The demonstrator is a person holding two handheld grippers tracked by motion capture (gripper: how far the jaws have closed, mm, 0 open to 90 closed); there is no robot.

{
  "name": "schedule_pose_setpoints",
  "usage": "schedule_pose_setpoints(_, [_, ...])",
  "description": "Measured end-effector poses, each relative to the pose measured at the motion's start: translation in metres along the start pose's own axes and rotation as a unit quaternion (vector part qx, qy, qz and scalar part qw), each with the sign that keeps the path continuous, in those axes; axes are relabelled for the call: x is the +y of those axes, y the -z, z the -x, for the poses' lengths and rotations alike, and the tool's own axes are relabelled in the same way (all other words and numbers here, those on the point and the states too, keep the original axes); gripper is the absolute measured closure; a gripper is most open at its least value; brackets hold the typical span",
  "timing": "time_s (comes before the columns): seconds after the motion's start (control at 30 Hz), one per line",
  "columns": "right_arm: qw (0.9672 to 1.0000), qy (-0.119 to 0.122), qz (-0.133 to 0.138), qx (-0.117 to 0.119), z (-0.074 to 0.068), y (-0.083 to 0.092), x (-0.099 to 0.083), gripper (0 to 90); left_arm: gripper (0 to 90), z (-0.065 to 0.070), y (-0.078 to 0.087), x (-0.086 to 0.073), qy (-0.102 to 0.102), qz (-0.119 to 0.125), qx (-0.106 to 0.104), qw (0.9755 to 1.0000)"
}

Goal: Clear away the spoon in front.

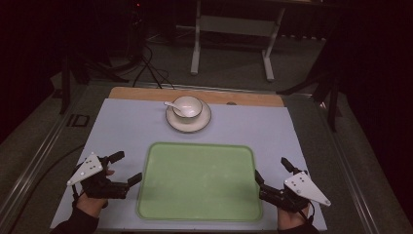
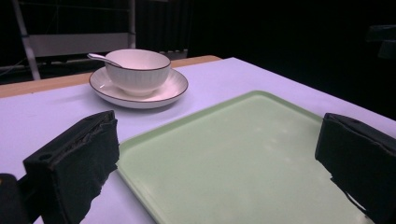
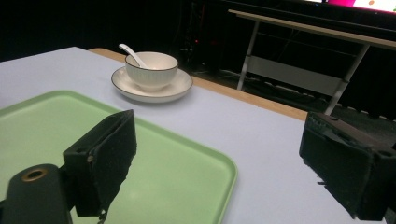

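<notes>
Green tray (image 1: 197, 181) lies low centre of the high view, empty; left gripper (image 1: 125, 169) and right gripper (image 1: 274, 171) flank its side edges, jaws spread, nothing held. Bowl (image 1: 188, 106) with spoon (image 1: 172, 106) sits on plate (image 1: 189, 120), upper centre.

Left gripper view: jaws wide, tray (image 2: 243, 158) rim between them. Risk: a shallow bite slips off the thin lip.

Right gripper view: jaws wide over the tray (image 3: 154, 172) corner. Risk: uneven lift tilts it; a push forward may nudge the plate (image 3: 154, 88).
</notes>
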State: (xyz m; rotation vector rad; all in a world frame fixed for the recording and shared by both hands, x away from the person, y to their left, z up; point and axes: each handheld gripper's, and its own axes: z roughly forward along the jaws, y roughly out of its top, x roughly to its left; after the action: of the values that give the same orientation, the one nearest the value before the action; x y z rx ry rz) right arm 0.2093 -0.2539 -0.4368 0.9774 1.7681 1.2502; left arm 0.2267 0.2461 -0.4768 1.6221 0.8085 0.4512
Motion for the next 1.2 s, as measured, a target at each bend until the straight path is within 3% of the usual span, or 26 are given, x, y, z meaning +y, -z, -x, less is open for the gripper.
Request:
schedule_pose_setpoints(0.67, [1.0,0.001,0.0,0.008,0.0,0.002,0.0,10.8,0.0,0.005,-0.001,0.0,-0.012,-0.003,-0.019,0.9997])
schedule_pose_setpoints(0.8, [0.9999,0.0,-0.002,0.01,0.0,0.002,0.0,10.8,0.0,0.007,-0.002,0.0,-0.021,-0.01,-0.027,0.9994])
schedule_pose_setpoints(0.87, [0.9999,0.001,-0.002,0.01,0.0,0.002,0.0,10.8,0.0,0.009,-0.003,0.002,-0.023,-0.023,-0.022,0.9992])
schedule_pose_setpoints(0.93, [1.0,0.001,-0.002,0.009,0.0,0.002,0.0,10.8,0.0,0.009,-0.003,0.004,-0.019,-0.027,-0.039,0.9987])
schedule_pose_setpoints(1.2, [0.9999,-0.002,-0.005,0.01,0.0,0.001,-0.001,10.8,0.0,0.025,-0.013,0.013,-0.028,-0.053,-0.07,0.9958])
